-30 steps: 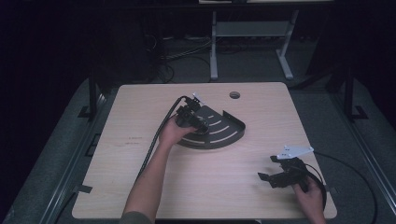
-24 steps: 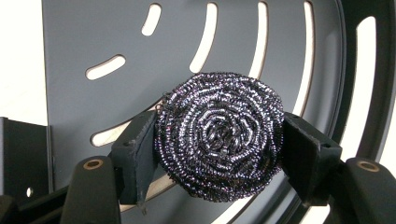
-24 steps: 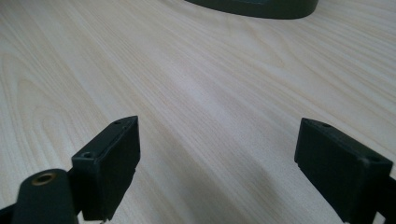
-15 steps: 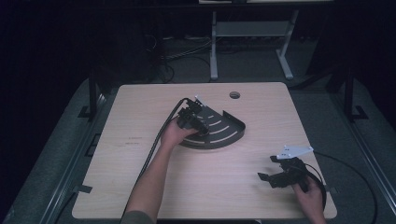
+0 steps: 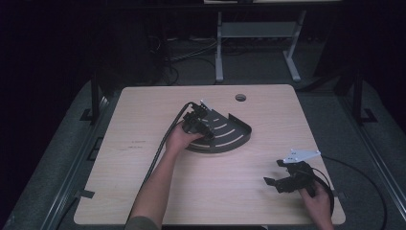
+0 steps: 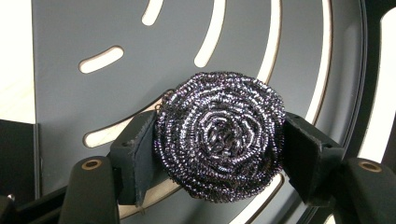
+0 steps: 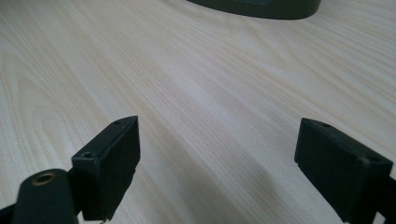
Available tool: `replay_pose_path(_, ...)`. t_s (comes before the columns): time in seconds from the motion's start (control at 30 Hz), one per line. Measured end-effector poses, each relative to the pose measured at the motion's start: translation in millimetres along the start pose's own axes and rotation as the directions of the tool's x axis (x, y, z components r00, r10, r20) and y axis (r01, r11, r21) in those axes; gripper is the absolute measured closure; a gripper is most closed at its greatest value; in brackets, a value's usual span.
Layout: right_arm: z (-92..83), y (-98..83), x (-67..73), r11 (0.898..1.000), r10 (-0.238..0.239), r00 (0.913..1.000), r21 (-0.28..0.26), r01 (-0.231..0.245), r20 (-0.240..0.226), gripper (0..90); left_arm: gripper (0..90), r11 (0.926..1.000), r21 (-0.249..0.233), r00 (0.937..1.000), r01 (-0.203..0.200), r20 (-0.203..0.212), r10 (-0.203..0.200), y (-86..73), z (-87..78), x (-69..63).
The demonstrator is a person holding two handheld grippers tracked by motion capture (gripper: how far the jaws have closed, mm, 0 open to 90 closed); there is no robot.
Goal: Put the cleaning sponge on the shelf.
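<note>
A dark grey fan-shaped tray (image 5: 230, 136) with curved slots lies on the middle of the wooden table (image 5: 143, 182). My left gripper (image 5: 203, 130) hovers over the tray's left part, shut on a round steel-wool scourer (image 6: 220, 133) that sits squeezed between both black pads above the slotted tray floor (image 6: 70, 37). My right gripper (image 5: 274, 183) rests low near the table's front right corner, open, with bare wood between its jaws (image 7: 217, 154). The tray's edge (image 7: 261, 7) lies at the top of the right gripper view.
A round cable hole (image 5: 240, 97) is in the table's far edge. Thick black cables trail from both grippers. A metal stand (image 5: 253, 33) is on the dark floor behind the table.
My left gripper with the scourer has shifted slightly forward and right over the tray. The right gripper has stayed put.
</note>
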State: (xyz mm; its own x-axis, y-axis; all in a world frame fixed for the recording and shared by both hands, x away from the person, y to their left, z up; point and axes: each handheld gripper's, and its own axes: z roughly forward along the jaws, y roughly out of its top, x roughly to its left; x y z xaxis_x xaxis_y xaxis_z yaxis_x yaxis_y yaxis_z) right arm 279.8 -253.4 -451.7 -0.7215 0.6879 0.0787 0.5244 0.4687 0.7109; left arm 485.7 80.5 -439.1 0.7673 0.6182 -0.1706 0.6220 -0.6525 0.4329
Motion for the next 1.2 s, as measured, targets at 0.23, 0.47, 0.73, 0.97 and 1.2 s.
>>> replay_pose_path(0.23, -0.3, -0.1, 0.2, 1.000, 0.001, 1.0000, -0.002, -0.001, -0.002, 13.8, 31.1, 1.0000, 0.004, 1.0000, -0.004, -0.005, 0.004, 0.1, 0.1, -0.2)
replay_pose_path(0.47, -1.0, 0.1, -0.2, 1.000, 0.002, 1.0000, -0.003, -0.002, 0.000, 13.8, 28.6, 0.9999, 0.004, 0.9999, -0.010, -0.010, 0.010, 0.0, -1.6, -0.8)
replay_pose_path(0.73, -0.7, 0.8, 0.9, 1.000, -0.004, 1.0000, -0.002, 0.004, 0.002, 13.9, 24.4, 0.9997, 0.000, 0.9996, -0.022, -0.016, 0.022, -0.2, -5.4, -2.8)
replay_pose_path(0.97, 0.1, 0.8, 1.6, 1.000, -0.003, 1.0000, 0.001, 0.003, 0.000, 13.9, 22.0, 0.9995, -0.010, 0.9995, -0.030, -0.011, 0.030, 0.0, -12.4, -2.8)
replay_pose_path(1.2, -0.7, 0.2, 1.2, 1.000, -0.002, 1.0000, -0.002, 0.002, 0.001, 13.9, 21.7, 0.9991, -0.023, 0.9993, -0.037, -0.008, 0.037, -0.2, -18.8, -5.2)
